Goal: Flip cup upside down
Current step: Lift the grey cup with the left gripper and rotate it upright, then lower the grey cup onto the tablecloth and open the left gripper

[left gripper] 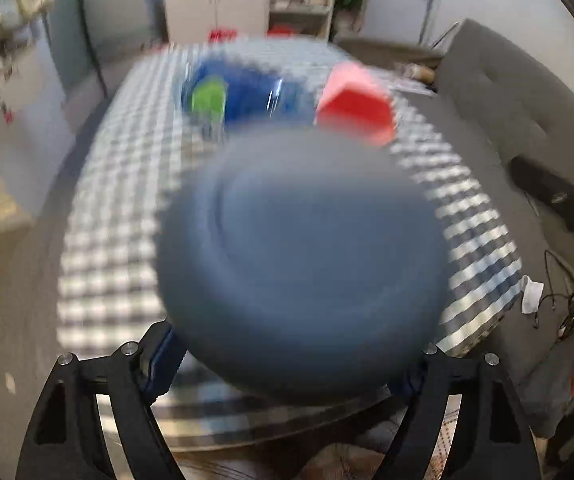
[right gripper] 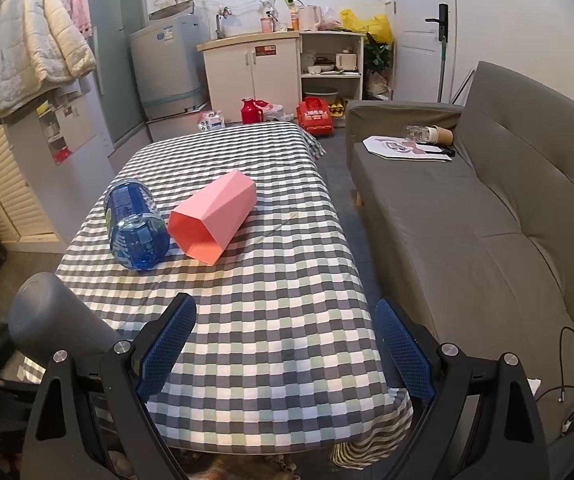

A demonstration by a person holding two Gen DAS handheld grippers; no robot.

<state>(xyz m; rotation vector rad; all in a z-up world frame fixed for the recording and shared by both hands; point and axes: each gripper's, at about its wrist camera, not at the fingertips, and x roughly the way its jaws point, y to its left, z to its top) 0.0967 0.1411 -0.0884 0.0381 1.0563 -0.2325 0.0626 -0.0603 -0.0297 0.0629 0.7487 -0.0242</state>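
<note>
1. Between the blue pads of the left gripper, a grey cup is sitting clamped, its flat base facing the left wrist camera and filling most of that blurred view; the blur suggests the cup is turning, which fits a flip in progress.
2. Both jaws are pressing the cup's sides near its lower edge, probably so that a roll of the wrist carries the whole cup over with it.
3. Seen from the right wrist camera, the same cup is showing at the far left, lying roughly sideways off the near left corner of the table rather than resting on it.
4. Lower in that view, the right gripper is hanging with its jaws spread wide and nothing between them, over the near edge of the checked cloth, seemingly waiting clear of the turn.
5. Farther back on the table, a pink faceted cup and a blue bottle are lying on their sides, just beside each other.
6. Beyond the right edge, a grey sofa is standing well apart from the work.
</note>
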